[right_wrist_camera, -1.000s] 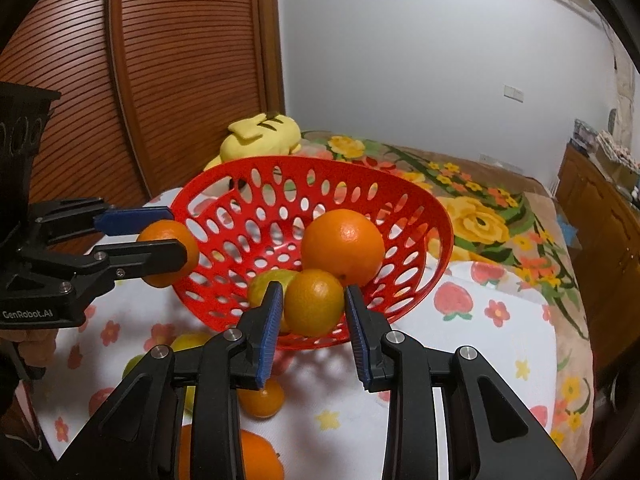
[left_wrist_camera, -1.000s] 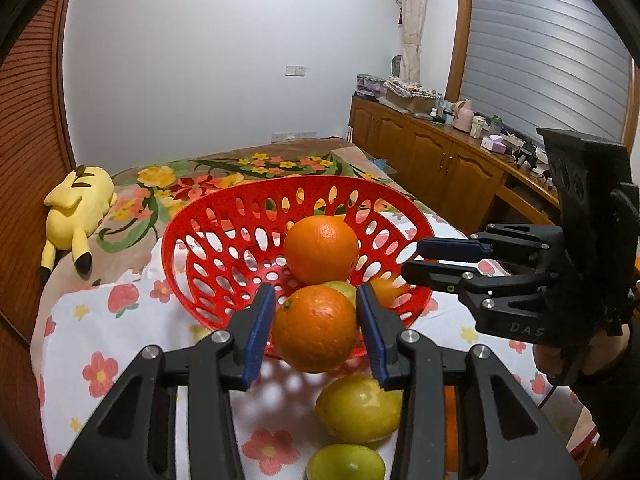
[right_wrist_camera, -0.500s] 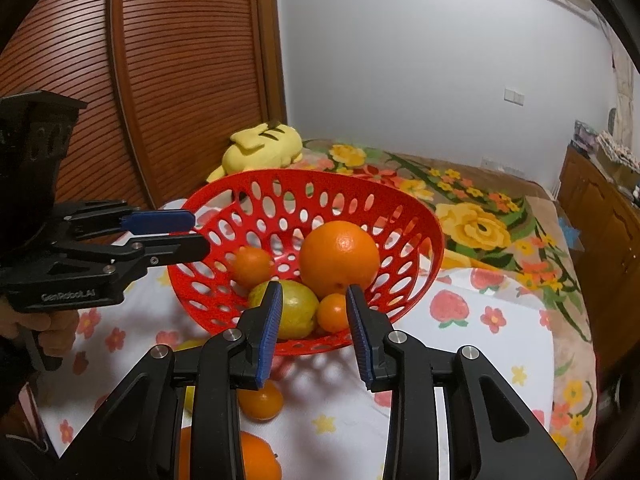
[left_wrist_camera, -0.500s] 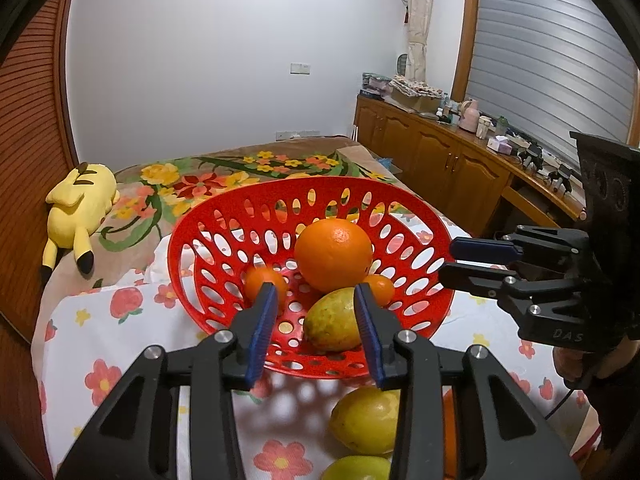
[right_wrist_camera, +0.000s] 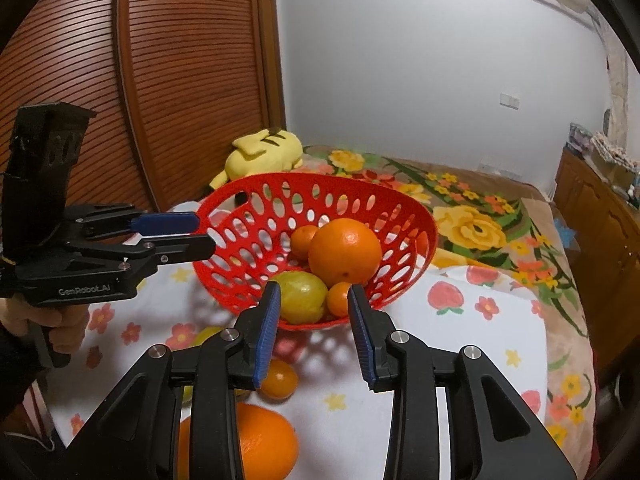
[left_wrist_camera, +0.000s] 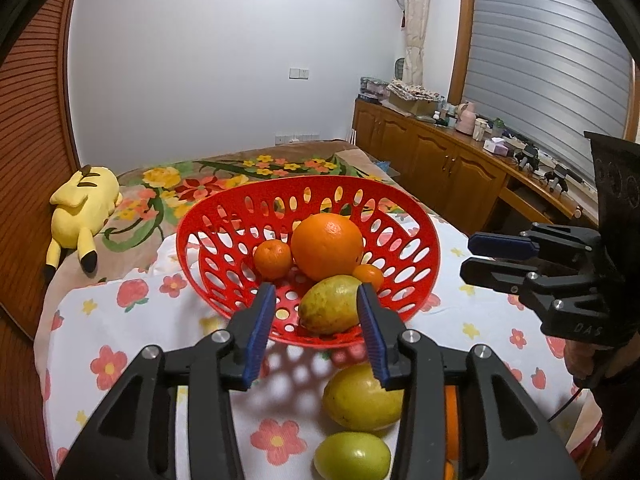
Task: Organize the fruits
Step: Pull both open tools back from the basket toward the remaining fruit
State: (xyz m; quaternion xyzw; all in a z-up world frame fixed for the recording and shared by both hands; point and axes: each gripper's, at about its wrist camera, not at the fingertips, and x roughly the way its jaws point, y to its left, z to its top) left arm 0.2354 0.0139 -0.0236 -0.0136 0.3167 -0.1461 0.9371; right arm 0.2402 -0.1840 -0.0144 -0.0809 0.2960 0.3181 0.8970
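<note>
Left wrist view: my left gripper (left_wrist_camera: pixel 316 320) spread, empty, before red basket (left_wrist_camera: pixel 224 216) holding large orange (left_wrist_camera: pixel 327 245), two mandarins, yellow-green fruit (left_wrist_camera: pixel 330 309).

Right wrist view: my right gripper (right_wrist_camera: pixel 314 320) spread, empty; orange (right_wrist_camera: pixel 264 446) on floral cloth (right_wrist_camera: pixel 460 344) below.

Claw arms hide half the table orange (right_wrist_camera: pixel 264 444).

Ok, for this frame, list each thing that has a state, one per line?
left gripper: open, empty, in front of basket
right gripper: open, empty
red basket: upright, holds four fruits
big orange: in basket
yellow-green fruit: on cloth, outside basket
green fruit: on cloth, outside basket
</note>
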